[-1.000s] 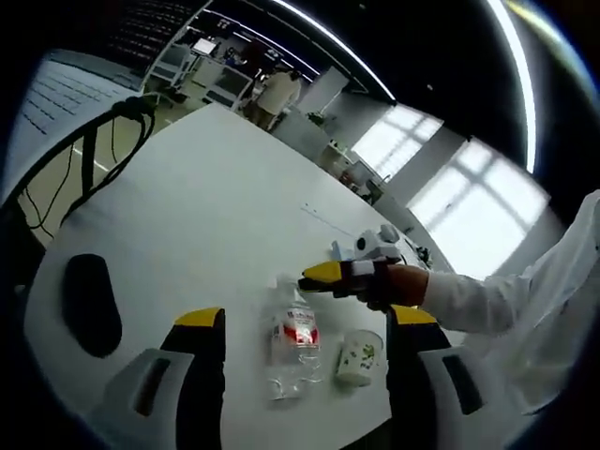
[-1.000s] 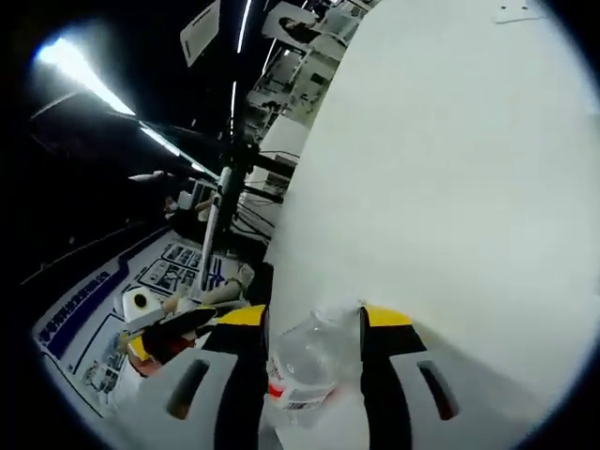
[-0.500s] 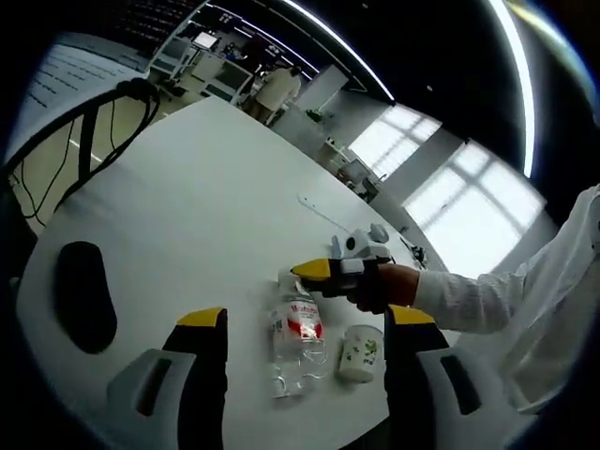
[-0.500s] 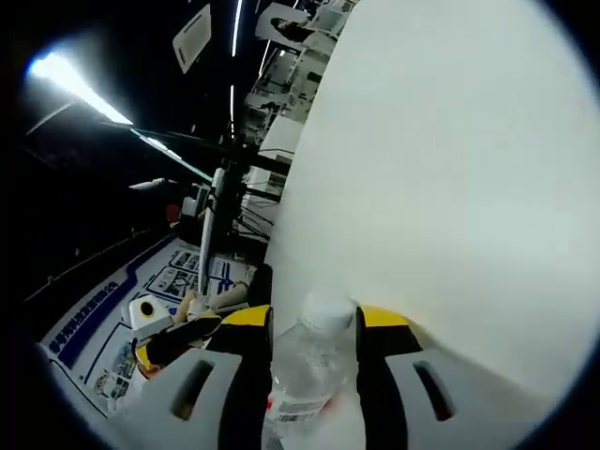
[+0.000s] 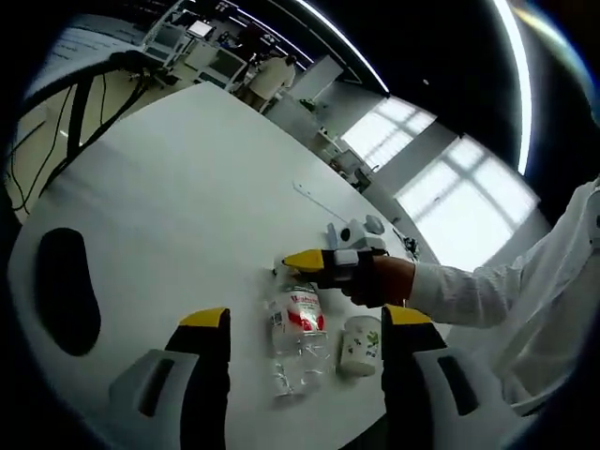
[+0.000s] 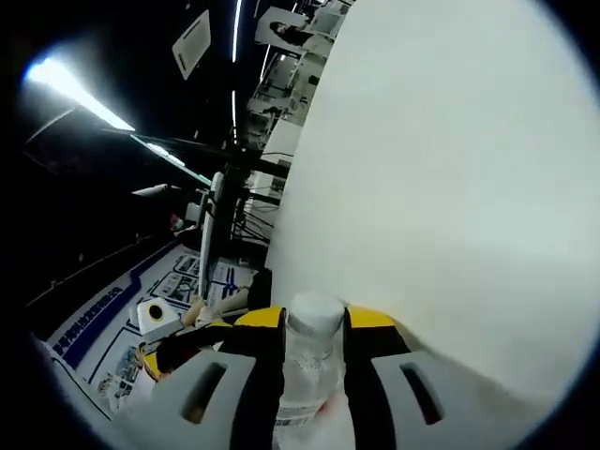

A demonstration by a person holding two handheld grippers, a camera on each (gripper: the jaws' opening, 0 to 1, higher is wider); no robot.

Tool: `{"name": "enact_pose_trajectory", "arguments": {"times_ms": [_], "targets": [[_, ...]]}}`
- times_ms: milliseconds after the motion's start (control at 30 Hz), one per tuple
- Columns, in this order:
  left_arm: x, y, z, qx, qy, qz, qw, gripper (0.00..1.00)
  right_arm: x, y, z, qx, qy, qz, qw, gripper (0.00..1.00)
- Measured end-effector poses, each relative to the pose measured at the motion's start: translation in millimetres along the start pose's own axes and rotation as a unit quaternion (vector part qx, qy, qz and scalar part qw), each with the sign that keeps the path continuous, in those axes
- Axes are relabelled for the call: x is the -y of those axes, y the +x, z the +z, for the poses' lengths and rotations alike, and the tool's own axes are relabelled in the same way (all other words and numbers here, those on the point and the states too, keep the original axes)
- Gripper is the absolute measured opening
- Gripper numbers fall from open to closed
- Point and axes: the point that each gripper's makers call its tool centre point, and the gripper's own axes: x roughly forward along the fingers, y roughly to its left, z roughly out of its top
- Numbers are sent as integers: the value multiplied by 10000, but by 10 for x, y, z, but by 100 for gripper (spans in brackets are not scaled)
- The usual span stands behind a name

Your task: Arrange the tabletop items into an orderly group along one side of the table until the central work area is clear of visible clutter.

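Your right gripper (image 6: 313, 361) is clamping the water bottle (image 5: 298, 323) at its neck; left gripper (image 5: 302, 328) is hanging open, empty. Keep the bottle upright while carrying it toward the surface (image 5: 187, 187) edge beside the paper cup (image 5: 360, 342).

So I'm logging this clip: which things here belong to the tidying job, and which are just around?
Job:
water bottle, in the right hand-held gripper
paper cup
black mouse
table

Around:
chair
windows

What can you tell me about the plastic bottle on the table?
The plastic bottle is clear, with a white cap and a red and white label. It stands on the white table beside a paper cup. The right gripper is shut on its neck, just below the cap.
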Motion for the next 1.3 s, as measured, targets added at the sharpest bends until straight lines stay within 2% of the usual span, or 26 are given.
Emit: {"name": "enact_pose_trajectory", "arguments": {"times_ms": [300, 367, 433, 567, 633, 667, 733, 800, 1033, 1167, 1300], "targets": [[36, 218, -100, -370, 139, -335, 9987, 64, -74, -4, 23, -4, -266, 71, 9996, 21], [23, 291, -139, -498, 223, -398, 9977, 61, -108, -1, 15, -20, -363, 52, 9993, 21], [12, 357, -177, -612, 327, -458, 9965, 56, -181, 0, 5, -14, -563, 126, 9983, 21], [40, 481, -212, -656, 242, -679, 9952, 61, -327, -24, -24, -57, -858, 149, 9962, 21], [-9, 533, -284, -879, 287, -649, 9936, 58, -398, -34, -30, -53, -1037, 206, 9944, 21], [-11, 557, -291, -890, 382, -666, 9931, 58, -423, -40, -32, -50, -1147, 215, 9932, 21], [14, 600, -309, -961, 316, -763, 9919, 58, -459, -56, -45, -75, -1198, 172, 9926, 20], [33, 639, -297, -935, 295, -882, 9913, 59, -509, -76, -49, -58, -1462, 152, 9891, 20], [141, 678, -450, -1301, 415, -1317, 9818, 54, -740, -104, -89, 3, -2142, 155, 9767, 20], [153, 694, -534, -1523, 474, -1452, 9765, 49, -802, -102, -109, 0, -2303, 134, 9730, 20], [195, 696, -545, -1549, 443, -1633, 9733, 41, -824, -105, -112, -1, -2369, 96, 9715, 20]]}}
